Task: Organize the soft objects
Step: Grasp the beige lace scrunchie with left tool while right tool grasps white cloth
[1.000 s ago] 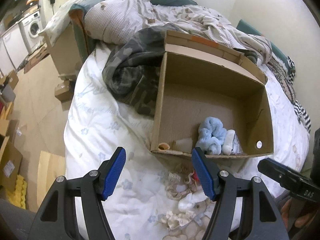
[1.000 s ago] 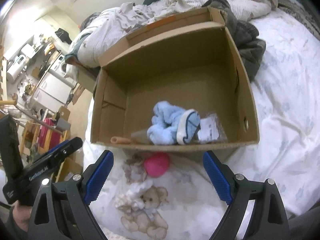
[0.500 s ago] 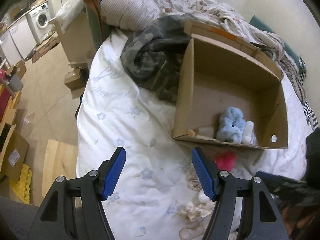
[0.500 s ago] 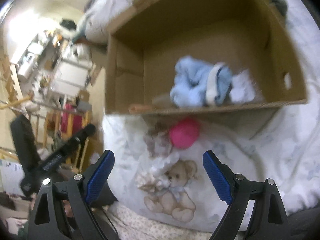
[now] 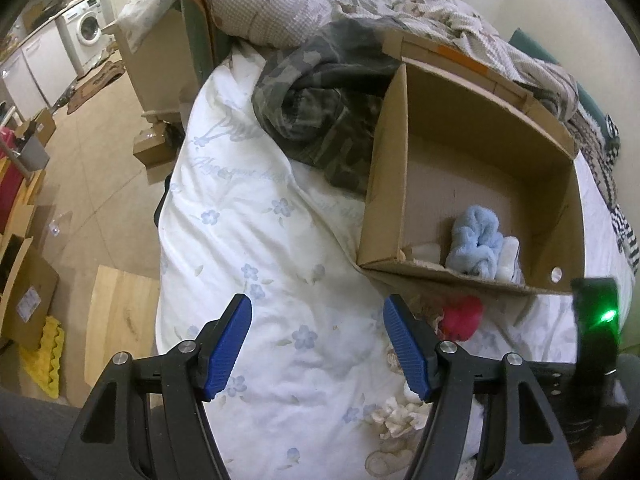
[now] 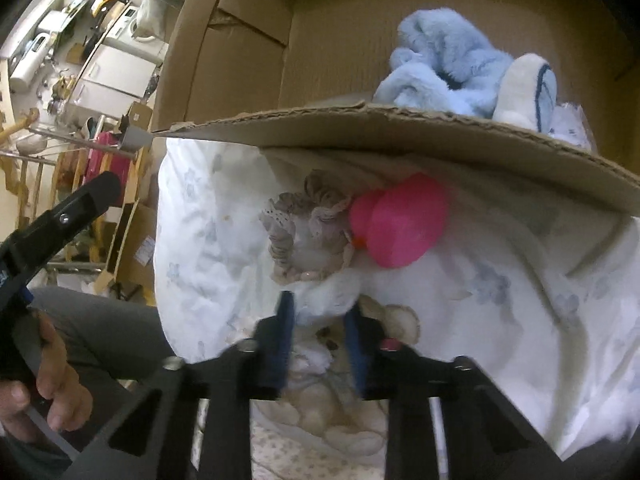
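Observation:
An open cardboard box (image 5: 386,184) lies on the bed, with a fluffy light-blue soft item (image 5: 476,242) and a white piece (image 5: 507,254) inside. A pink soft ball (image 6: 400,220) and a frilly beige cloth item (image 6: 310,232) lie on the quilt in front of the box. My right gripper (image 6: 320,320) is low over the quilt, its blue pads closed on a white fluffy soft item (image 6: 332,300). My left gripper (image 5: 318,344) is open and empty above the quilt, left of the box; the pink ball (image 5: 460,318) lies to its right.
A white flowered quilt (image 5: 248,224) covers the bed. A camouflage blanket (image 5: 320,100) and rumpled bedding lie behind the box. A frilly cream cloth (image 5: 400,418) lies near the left gripper. Floor with cardboard boxes (image 5: 24,300) and a washing machine (image 5: 90,32) is at the left.
My right gripper dropped down in front of the box and closed on the white fluffy item. My left gripper pulled back and to the left, staying open.

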Available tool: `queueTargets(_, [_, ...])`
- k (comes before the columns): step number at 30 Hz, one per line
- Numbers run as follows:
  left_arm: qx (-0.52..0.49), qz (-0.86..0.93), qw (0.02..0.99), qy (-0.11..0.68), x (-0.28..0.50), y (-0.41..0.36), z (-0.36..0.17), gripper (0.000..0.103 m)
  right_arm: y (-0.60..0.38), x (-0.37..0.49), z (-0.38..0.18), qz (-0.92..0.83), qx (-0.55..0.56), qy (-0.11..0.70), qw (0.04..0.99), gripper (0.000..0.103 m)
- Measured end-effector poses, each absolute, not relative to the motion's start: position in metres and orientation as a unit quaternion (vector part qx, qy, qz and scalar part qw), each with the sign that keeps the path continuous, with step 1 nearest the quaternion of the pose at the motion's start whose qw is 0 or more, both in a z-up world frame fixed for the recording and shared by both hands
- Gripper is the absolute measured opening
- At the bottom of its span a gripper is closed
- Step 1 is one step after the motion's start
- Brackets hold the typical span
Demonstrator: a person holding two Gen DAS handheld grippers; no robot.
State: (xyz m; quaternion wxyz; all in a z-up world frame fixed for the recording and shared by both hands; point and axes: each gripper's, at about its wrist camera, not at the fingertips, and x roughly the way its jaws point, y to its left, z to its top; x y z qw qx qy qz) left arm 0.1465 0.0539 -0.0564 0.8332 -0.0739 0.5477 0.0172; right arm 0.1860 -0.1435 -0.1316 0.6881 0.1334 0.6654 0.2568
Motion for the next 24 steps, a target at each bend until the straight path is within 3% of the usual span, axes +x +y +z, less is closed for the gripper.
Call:
queueTargets(11, [-0.037,-0.03,0.816,0.576,0.136,0.026,-0.071,0.067,-0.186,0.177,-0.088,0.254,0.173,0.602,0.737,0.008])
queueTargets(13, [-0.041,-0.066,0.789,0.61,0.135,0.015,-0.086,0.071,-0.198,0.176,-0.081,0.246,0.177,0.595,0.744,0.008])
queueTargets(24, [-0.004,-0.142,0.7,0.7,0.122,-0.03,-0.147,0.071,-0.224,0.171,-0.074,0.224,0.206,0.582,0.754,0.008])
